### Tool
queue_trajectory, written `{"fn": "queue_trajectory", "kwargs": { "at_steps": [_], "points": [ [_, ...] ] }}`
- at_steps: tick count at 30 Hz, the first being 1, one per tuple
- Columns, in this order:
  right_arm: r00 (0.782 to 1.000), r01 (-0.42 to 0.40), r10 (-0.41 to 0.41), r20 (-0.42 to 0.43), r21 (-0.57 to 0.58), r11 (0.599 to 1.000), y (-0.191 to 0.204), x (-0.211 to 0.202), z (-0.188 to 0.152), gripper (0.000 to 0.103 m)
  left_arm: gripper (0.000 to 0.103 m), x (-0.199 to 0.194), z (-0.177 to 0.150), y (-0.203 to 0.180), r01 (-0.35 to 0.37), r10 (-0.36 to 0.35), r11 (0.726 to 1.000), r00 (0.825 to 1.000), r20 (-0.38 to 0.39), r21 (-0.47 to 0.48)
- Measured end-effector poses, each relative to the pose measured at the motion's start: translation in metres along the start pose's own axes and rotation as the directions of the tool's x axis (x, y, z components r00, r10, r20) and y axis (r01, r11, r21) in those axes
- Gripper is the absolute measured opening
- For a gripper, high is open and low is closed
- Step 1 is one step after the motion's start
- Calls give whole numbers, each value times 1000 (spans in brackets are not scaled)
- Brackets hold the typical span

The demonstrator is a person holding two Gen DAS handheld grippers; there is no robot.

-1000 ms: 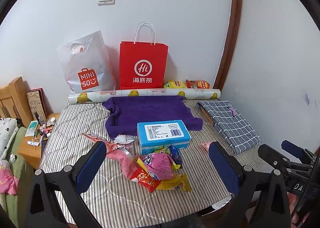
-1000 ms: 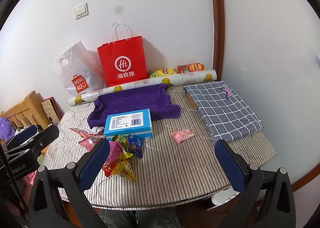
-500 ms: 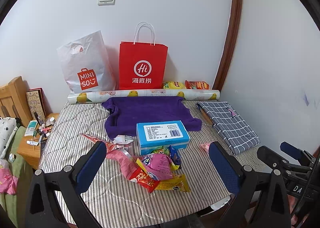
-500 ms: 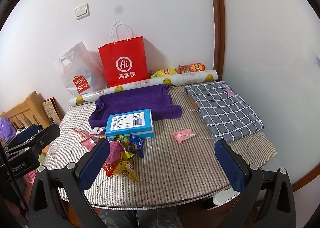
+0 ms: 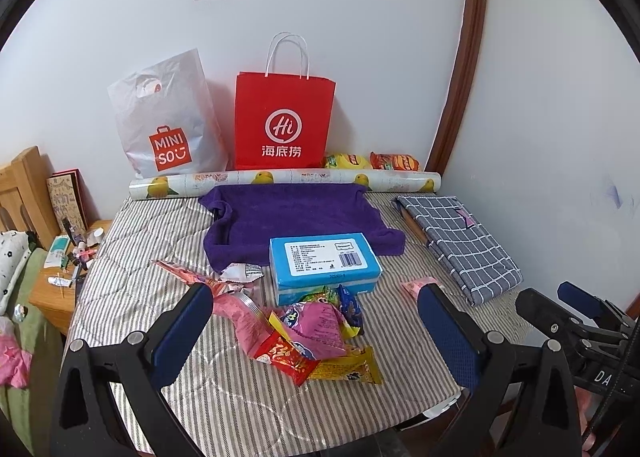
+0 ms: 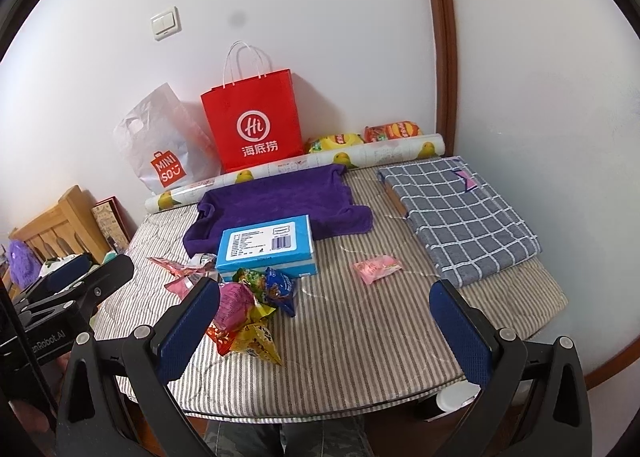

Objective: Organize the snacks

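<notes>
Left wrist view: snack packets [image 5: 308, 333] lie heaped on the striped table [image 5: 248, 409] before the blue box [image 5: 324, 263]. Left gripper [image 5: 316, 333] and right gripper [image 6: 324, 321] gape wide, empty. Packets look light, crinkly, slippery; pinch a sealed edge

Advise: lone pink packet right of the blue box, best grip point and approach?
Judging by its pose, take the pink packet from above with the right gripper, open and nearer. It lies flat, apart from the blue box and the pile, long axis running left to right. Close across its puffed middle, narrow way; the end seals look too flat to catch.
</notes>
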State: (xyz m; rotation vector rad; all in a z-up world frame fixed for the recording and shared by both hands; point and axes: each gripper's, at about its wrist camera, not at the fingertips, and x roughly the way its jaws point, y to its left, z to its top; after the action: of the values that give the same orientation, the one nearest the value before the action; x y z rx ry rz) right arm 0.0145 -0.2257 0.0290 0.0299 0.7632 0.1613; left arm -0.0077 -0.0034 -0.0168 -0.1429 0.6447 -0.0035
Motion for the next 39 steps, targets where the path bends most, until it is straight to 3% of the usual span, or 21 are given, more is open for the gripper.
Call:
{"fn": "queue_trajectory", "kwargs": {
  "at_steps": [11, 24, 32, 39],
  "points": [
    [998, 42, -43, -40, -40, 998, -9, 42, -7, 103, 103, 38, -7, 23, -38, 36, 999, 997, -61, -26],
    [985, 85, -83, -153, 7, 996, -69, 136, -32, 99, 102, 99, -24, 77, -125, 108, 988, 979, -170, -93],
    [983, 103, -117, -139, -100, 990, -69, 195, -19, 98, 102, 120, -23, 91, -147, 125, 984, 972, -199, -101],
    [973, 76, -104, -205, -143, 987, -78, 247, -20, 98, 102, 135, -20, 104, -165, 141, 981, 967, -214, -102]
  ]
}}
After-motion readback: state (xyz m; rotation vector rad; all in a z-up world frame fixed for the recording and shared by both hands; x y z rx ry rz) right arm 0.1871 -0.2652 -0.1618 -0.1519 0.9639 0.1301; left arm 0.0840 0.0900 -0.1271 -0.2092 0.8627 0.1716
